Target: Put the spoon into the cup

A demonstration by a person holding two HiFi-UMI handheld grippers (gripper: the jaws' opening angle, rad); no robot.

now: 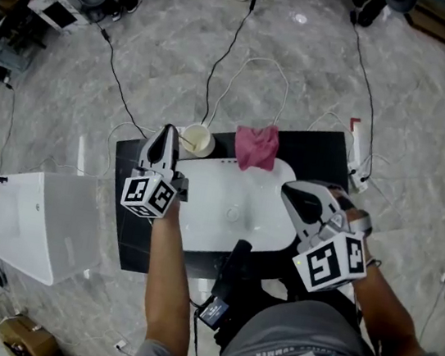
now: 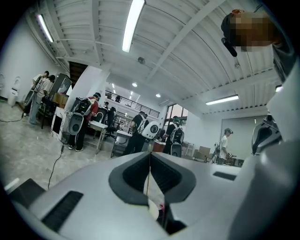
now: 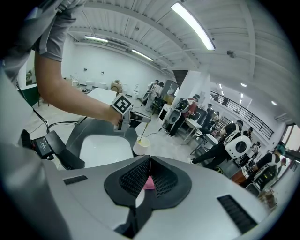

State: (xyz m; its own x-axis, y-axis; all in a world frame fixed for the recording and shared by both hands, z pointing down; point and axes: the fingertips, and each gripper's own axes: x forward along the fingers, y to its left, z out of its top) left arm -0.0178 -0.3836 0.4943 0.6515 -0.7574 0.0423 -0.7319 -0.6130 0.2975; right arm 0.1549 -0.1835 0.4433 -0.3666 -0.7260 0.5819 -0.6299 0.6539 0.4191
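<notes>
Now your left gripper (image 1: 166, 136) pinches the spoon (image 3: 144, 130), tip in the cup (image 1: 203, 148); pink cloth (image 1: 256, 147) nearby, right gripper (image 3: 150, 165) closed.

Reaching forward with both bare forearms: left forearm (image 1: 167, 273) running almost straight up the head view, right forearm (image 1: 385, 309) coming in from the lower right. Holding the left hand-held gripper (image 1: 167, 133) level, pointed away from the body, with its marker cube (image 1: 149, 195) on top near the wrist. Jaws pressed together there, pinching the thin handle of the spoon (image 3: 145, 130). Holding the right hand-held gripper (image 1: 291, 193) tilted downward and angled toward the left one, with its marker cube (image 1: 330, 262) facing up. Jaws shut flat against each other there, with nothing pinched between. Well apart, the two, with the left one farther forward.
</notes>
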